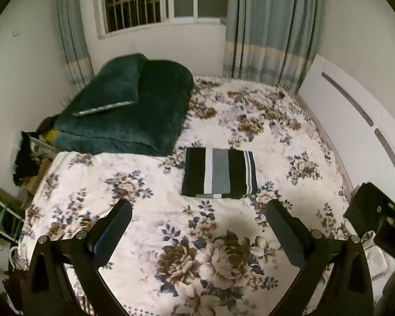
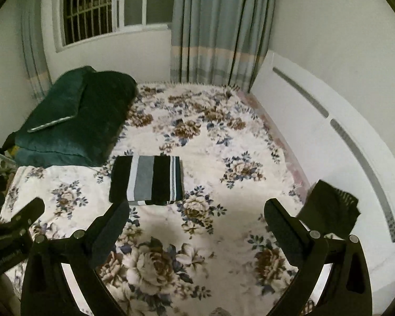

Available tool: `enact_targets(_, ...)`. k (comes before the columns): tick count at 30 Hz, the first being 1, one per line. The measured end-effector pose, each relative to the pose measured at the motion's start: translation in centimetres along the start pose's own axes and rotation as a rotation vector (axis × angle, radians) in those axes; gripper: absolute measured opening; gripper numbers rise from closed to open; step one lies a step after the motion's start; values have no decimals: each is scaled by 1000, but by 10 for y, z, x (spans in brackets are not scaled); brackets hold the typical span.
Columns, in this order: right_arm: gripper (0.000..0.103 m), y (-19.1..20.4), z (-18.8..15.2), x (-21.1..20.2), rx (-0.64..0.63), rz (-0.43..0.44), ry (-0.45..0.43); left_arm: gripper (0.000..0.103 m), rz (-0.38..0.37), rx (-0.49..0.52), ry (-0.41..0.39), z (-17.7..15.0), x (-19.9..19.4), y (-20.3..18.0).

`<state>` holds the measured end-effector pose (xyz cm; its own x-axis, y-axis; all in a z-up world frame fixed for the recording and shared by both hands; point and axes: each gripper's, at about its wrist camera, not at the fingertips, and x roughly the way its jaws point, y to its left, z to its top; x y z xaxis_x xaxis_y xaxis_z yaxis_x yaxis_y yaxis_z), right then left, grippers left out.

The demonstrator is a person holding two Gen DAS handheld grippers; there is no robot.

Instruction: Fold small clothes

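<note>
We find the folded striped garment lying flat near the middle of the floral bedspread, just beside the near corner of the dark green folded blanket; its outline is close to square, so we cannot name a long axis, but its stripes run from the near edge toward the window. Both tongs hang above the bedspread short of the garment, touching nothing: the left gripper is spread wide and empty, and the right gripper likewise. In the right view a dark cloth lies by the white headboard, well apart from the garment.
</note>
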<state>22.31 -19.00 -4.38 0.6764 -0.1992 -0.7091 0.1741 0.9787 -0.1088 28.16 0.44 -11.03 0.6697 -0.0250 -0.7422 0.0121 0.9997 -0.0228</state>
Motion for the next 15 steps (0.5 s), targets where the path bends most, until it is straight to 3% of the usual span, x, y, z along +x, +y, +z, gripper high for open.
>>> enact_targets(5,103,-15,-7,-64,-5,7,-57,103,3,-14,-61,2,-47,-1)
enact_targets(15,103,-36,-17,-136,5,33,-127,103,-4,-11,-107,-11,-108,-11)
